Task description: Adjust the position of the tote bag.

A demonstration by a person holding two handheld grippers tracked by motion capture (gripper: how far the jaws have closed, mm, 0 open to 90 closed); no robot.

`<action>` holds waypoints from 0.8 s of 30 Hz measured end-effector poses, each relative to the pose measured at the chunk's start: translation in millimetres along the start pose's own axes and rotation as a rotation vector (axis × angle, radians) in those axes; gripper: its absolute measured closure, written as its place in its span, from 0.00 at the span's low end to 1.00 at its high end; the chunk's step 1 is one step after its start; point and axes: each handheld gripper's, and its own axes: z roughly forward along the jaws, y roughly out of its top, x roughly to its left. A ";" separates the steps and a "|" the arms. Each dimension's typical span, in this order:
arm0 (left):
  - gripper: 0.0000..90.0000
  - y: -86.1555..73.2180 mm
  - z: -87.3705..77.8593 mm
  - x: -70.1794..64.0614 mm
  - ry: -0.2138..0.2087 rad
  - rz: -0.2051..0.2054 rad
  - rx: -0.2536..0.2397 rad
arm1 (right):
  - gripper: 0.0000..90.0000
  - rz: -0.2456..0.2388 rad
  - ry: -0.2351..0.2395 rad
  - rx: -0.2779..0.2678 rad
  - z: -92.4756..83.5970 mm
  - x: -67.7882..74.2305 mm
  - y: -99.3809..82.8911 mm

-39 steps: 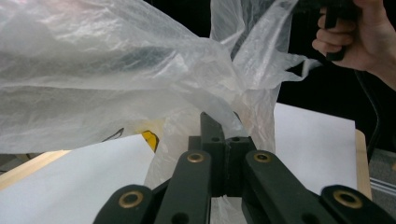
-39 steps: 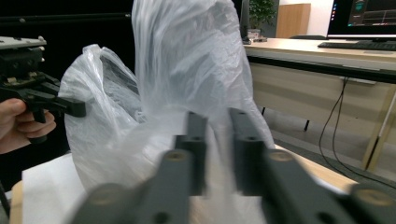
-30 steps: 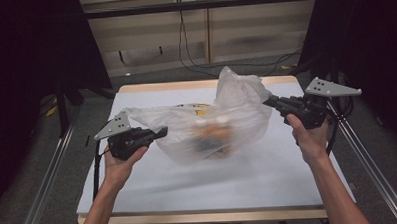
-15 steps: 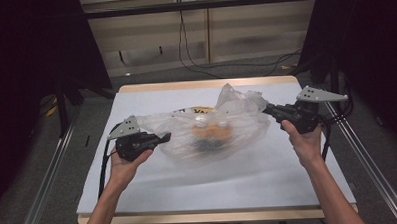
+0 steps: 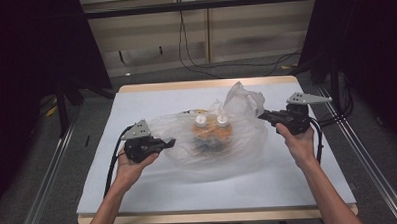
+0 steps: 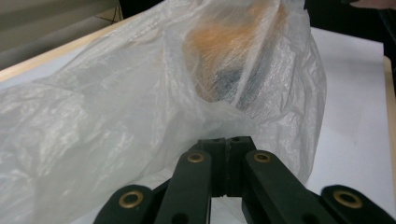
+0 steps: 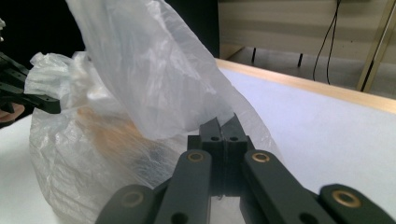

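Note:
A translucent plastic bag point(image 5: 223, 156) lies on the white table point(image 5: 136, 109), with orange items point(image 5: 212, 134) topped by two white caps point(image 5: 201, 120) inside. My left gripper point(image 5: 171, 141) is shut on the bag's left edge, and my right gripper point(image 5: 260, 117) is shut on its right flap, which stands up. In the left gripper view the black jaws point(image 6: 226, 142) pinch the bag's film point(image 6: 140, 93), and an orange blur point(image 6: 219, 42) shows through it. In the right gripper view the jaws point(image 7: 223, 130) clamp the raised flap point(image 7: 140, 70), with the left gripper point(image 7: 23, 91) beyond.
The table has a wooden rim point(image 5: 205, 84) and metal rails point(image 5: 48, 172) along both sides. Cables point(image 5: 194, 52) run across the floor behind it. Bare white surface lies in front of the bag and to its left.
Both hands have sunk toward the table and the bag has come down with them, spreading flatter. Its contents now rest on the surface and show sharply.

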 end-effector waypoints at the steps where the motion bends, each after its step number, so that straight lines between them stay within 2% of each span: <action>1: 1.00 -0.9 1.6 -0.5 -0.008 0.004 0.004 | 1.00 -0.002 -0.001 0.009 1.4 -0.4 -1.7; 8: 1.00 -5.5 10.9 -2.8 -0.018 0.009 0.044 | 1.00 0.019 -0.014 0.094 12.4 -6.3 -16.6; 11: 1.00 -10.1 16.1 -2.3 -0.021 0.012 0.079 | 1.00 0.025 -0.008 0.113 15.3 -10.9 -21.3; 13: 1.00 -12.3 18.5 -1.7 -0.023 0.011 0.098 | 1.00 0.030 -0.019 0.139 17.9 -12.9 -25.4; 14: 1.00 -14.0 20.7 -2.0 -0.029 -0.001 0.091 | 1.00 0.031 -0.018 0.145 18.8 -14.1 -27.3; 15: 1.00 -14.6 21.3 -1.2 -0.024 0.015 0.113 | 1.00 0.031 -0.017 0.150 19.8 -15.4 -29.5; 17: 1.00 -16.7 23.7 -1.7 -0.028 0.007 0.118 | 1.00 0.037 -0.018 0.166 21.5 -16.4 -33.3; 21: 1.00 -21.1 27.6 -1.3 -0.028 0.016 0.148 | 1.00 0.042 -0.017 0.200 25.4 -17.8 -41.1; 22: 1.00 -23.1 29.3 -1.7 -0.029 0.006 0.147 | 1.00 0.044 -0.015 0.215 25.9 -18.0 -44.2; 24: 1.00 -26.0 30.6 -0.7 -0.028 0.010 0.172 | 1.00 0.041 -0.013 0.221 25.9 -18.3 -45.9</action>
